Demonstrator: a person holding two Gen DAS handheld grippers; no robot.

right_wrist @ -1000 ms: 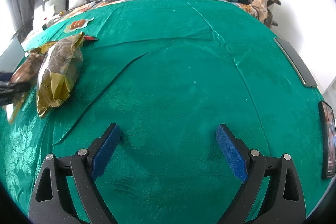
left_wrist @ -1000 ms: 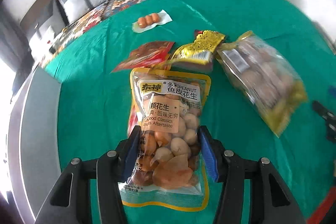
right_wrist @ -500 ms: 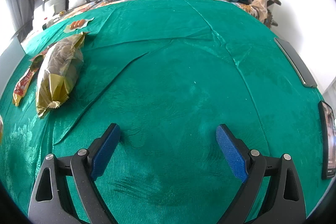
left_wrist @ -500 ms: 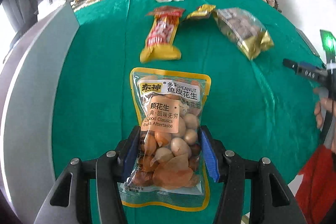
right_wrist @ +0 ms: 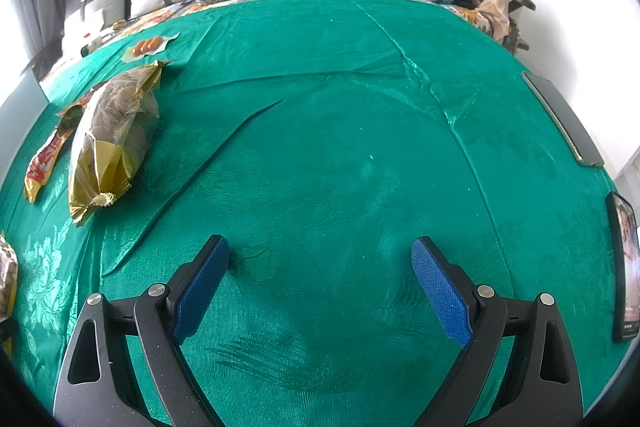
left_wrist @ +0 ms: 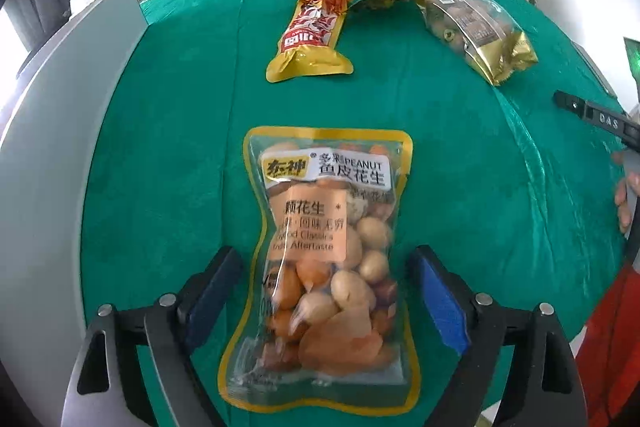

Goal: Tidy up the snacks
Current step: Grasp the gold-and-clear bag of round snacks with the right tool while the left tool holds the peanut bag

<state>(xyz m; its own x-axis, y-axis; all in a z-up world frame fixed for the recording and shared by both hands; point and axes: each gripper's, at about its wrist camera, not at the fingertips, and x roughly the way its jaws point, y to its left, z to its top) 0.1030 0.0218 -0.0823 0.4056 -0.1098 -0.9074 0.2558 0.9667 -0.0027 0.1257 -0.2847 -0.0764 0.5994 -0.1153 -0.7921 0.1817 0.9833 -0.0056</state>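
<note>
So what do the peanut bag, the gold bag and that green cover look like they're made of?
Peanut bag: clear glossy plastic film with a printed yellow border; the nuts show through and it glints.
Gold bag: crinkly plastic, part clear, part metallic gold, probably foil-look film.
Green cover: woven fabric with a satin sheen; it creases in soft folds and shows a faint floral pattern.

Left tongs (left_wrist: 326,283) spread wide around a clear yellow-edged peanut bag (left_wrist: 324,267) at lower centre, blue pads apart from it.
</note>
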